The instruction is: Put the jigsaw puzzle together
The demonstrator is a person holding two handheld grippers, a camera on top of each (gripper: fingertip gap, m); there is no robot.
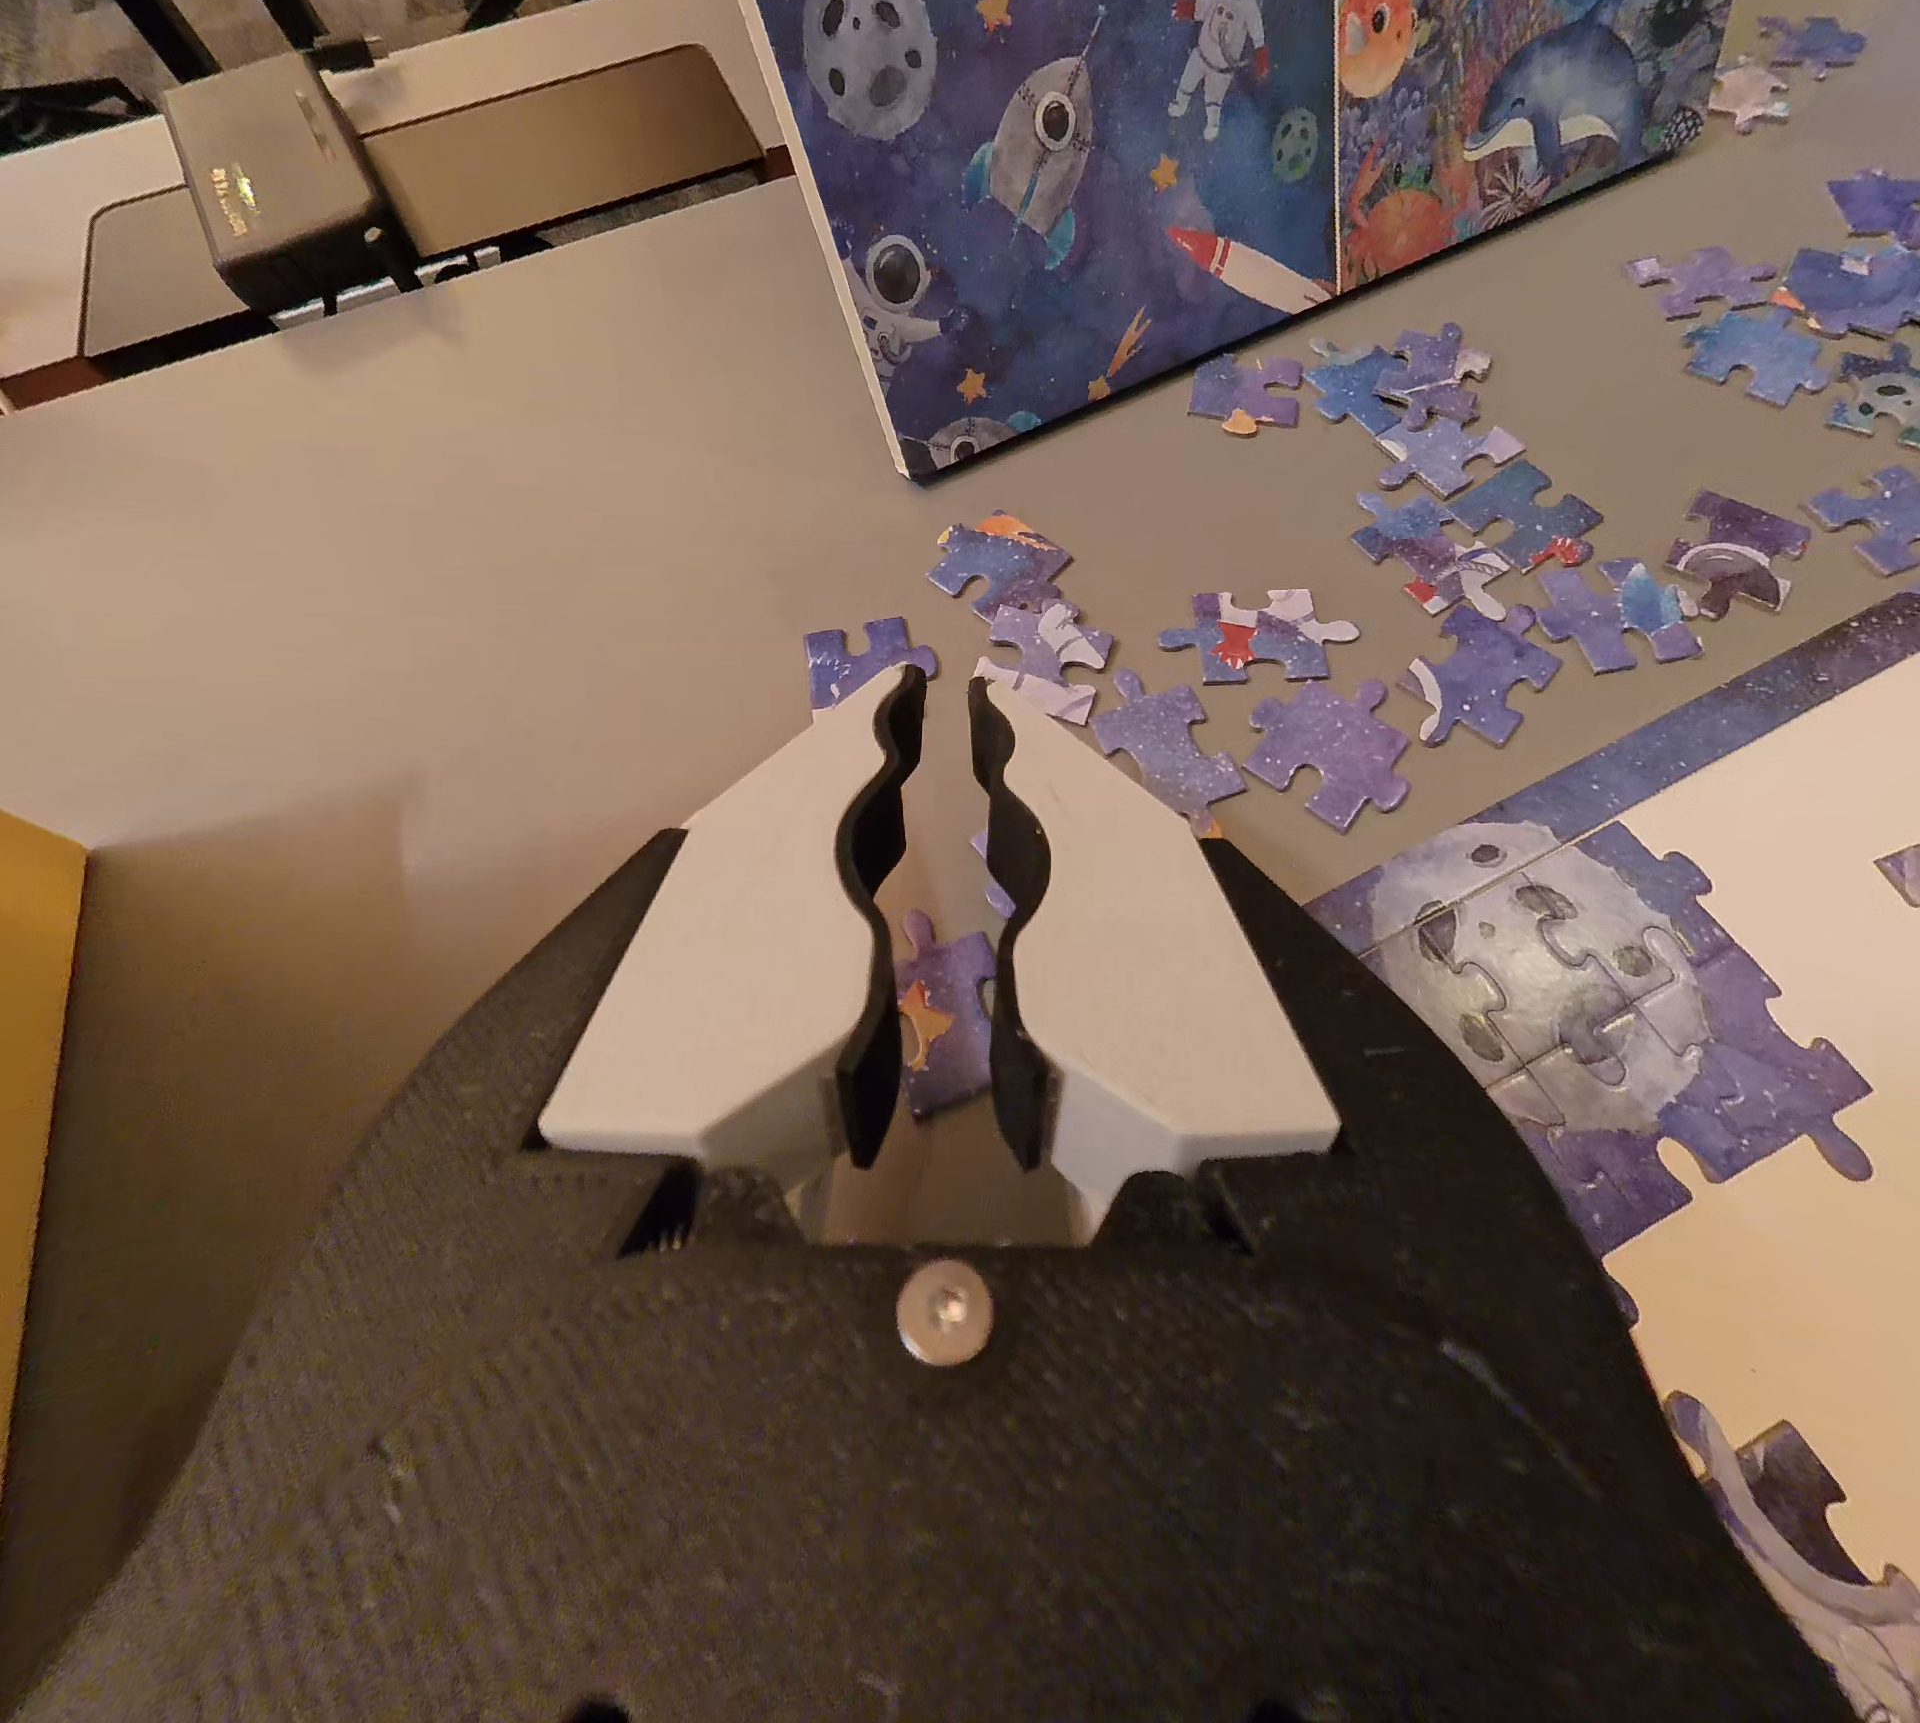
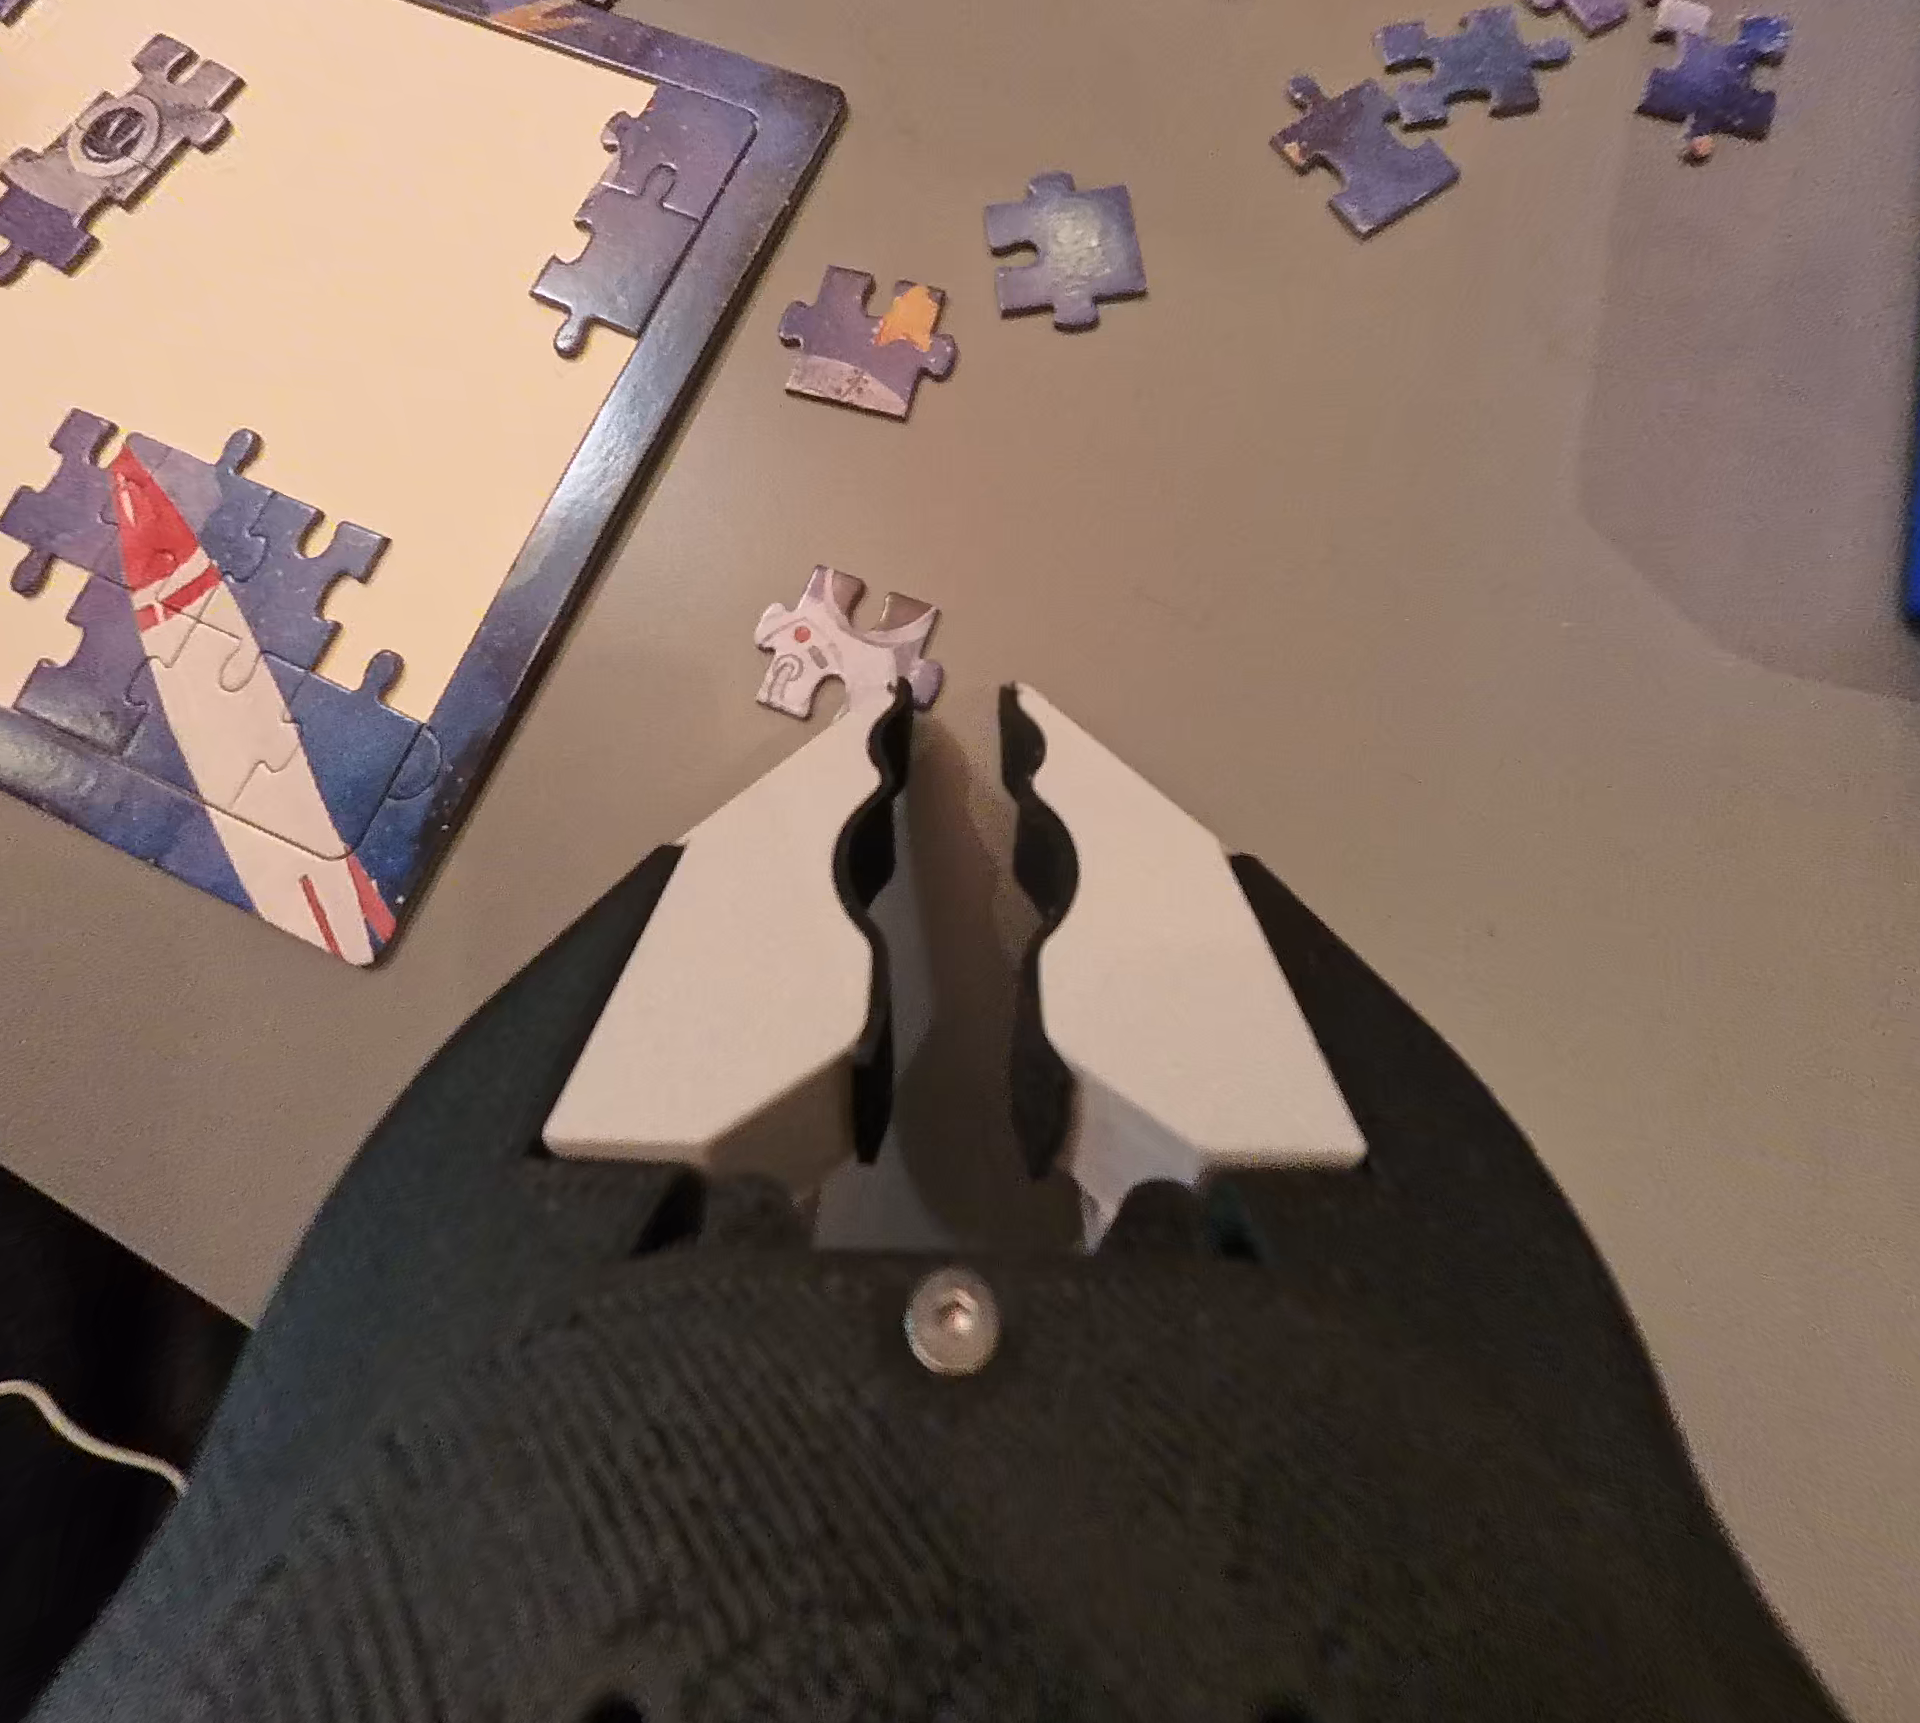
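Hovering low over the grey table, the left gripper has its jaws narrow, with a slim gap between the black pads and nothing clamped at the tips. A purple starry piece lies just beyond and left of the tips, partly hidden by the left finger. A pale-and-purple piece lies just right of them. Another purple piece with an orange star shows on the table beneath the jaws, seen through the gap; it does not look gripped. More loose pieces spread to the right. The picture box stands ahead, and the puzzle board with a finished moon corner lies to the right.

Seen from the right wrist, the right gripper is slightly wider, its jaws bare over plain table. A white piece with grey marks and a red dot lies flat just ahead and left of the tips; the left finger overlaps its near corner, and I cannot tell whether it touches. The piece's longer side runs roughly across the gripper's line. The right gripper is the nearer one to it. The board lies well left, with a rocket section assembled. Two purple pieces and lie farther ahead.
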